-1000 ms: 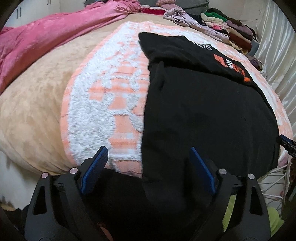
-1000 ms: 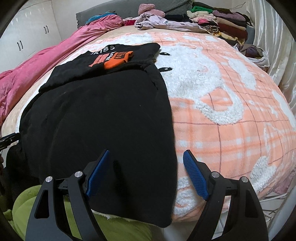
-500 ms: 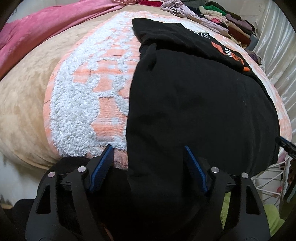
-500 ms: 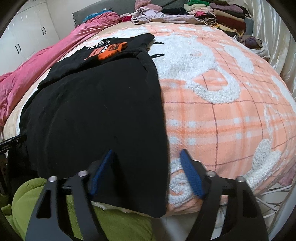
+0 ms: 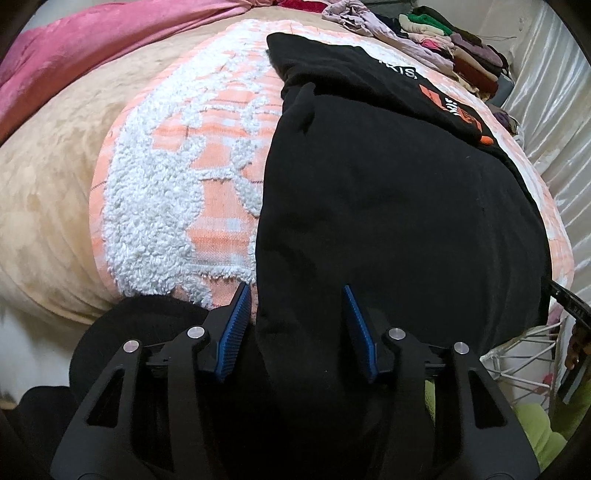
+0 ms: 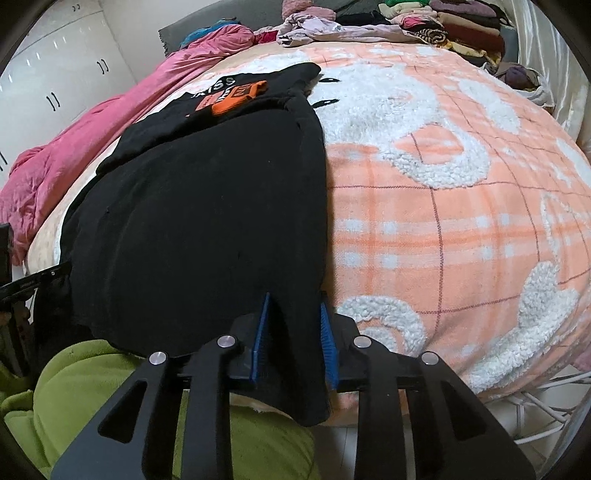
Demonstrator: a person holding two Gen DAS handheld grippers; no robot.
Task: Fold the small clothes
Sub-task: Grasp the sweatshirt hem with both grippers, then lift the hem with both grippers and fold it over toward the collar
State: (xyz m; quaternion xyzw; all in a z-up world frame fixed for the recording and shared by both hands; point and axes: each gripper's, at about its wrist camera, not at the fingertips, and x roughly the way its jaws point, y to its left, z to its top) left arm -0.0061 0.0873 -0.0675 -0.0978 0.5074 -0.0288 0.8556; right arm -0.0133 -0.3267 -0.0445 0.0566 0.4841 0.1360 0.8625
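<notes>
A black T-shirt (image 5: 399,206) with an orange and white print (image 5: 454,107) lies spread on an orange and white fleece blanket (image 5: 173,192); its near hem hangs over the bed's edge. It also shows in the right wrist view (image 6: 207,229). My left gripper (image 5: 297,325) is open, its blue pads either side of the hem's left corner. My right gripper (image 6: 293,328) has narrowed around the hem's right corner, the cloth bunched between its pads.
A pink quilt (image 5: 88,48) lies at the far left. Piles of folded clothes (image 6: 454,26) sit at the bed's far end. A beige cover (image 5: 48,177) lies under the blanket. A white wire rack (image 5: 524,350) stands beside the bed. Green fleece (image 6: 110,398) is below my grippers.
Both grippers moved forward onto the shirt's near hem. The left jaws narrowed somewhat. The right jaws closed from wide open onto the hem's right corner.
</notes>
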